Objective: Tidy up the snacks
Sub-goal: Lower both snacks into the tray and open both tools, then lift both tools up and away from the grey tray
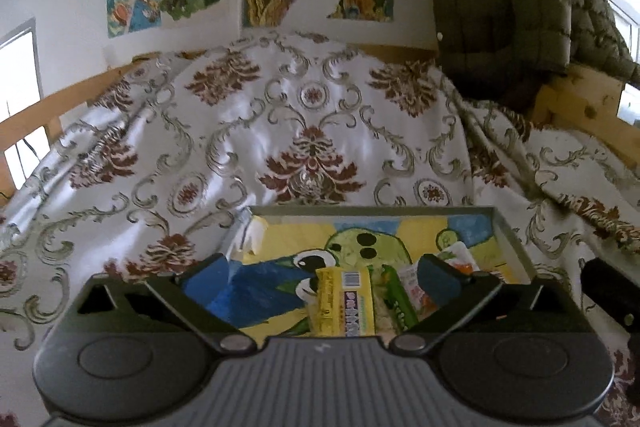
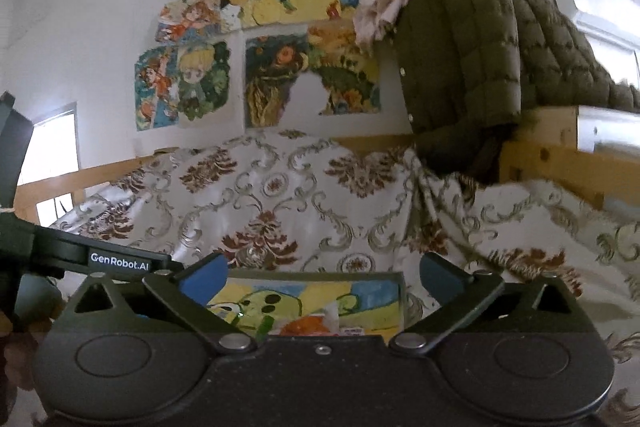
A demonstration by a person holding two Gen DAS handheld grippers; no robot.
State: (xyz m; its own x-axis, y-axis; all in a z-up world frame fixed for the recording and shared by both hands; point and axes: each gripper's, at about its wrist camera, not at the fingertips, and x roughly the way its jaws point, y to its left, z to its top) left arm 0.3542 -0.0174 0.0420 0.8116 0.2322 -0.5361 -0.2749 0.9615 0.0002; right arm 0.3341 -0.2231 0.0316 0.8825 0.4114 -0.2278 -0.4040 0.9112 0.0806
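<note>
Snacks (image 1: 346, 301) in painted tray (image 1: 510, 239) — both grippers' fingers (image 1: 208, 277) spread, empty

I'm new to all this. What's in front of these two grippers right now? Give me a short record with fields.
surface: patterned cloth draped over furniture
container: tray with a painted cartoon bottom, resting on the cloth
contents: yellow snack packet, green packet, orange-and-white packet
left gripper: open, holding nothing, above the tray
right gripper: open, holding nothing
background: paintings on the wall, green jacket hanging at right
</note>
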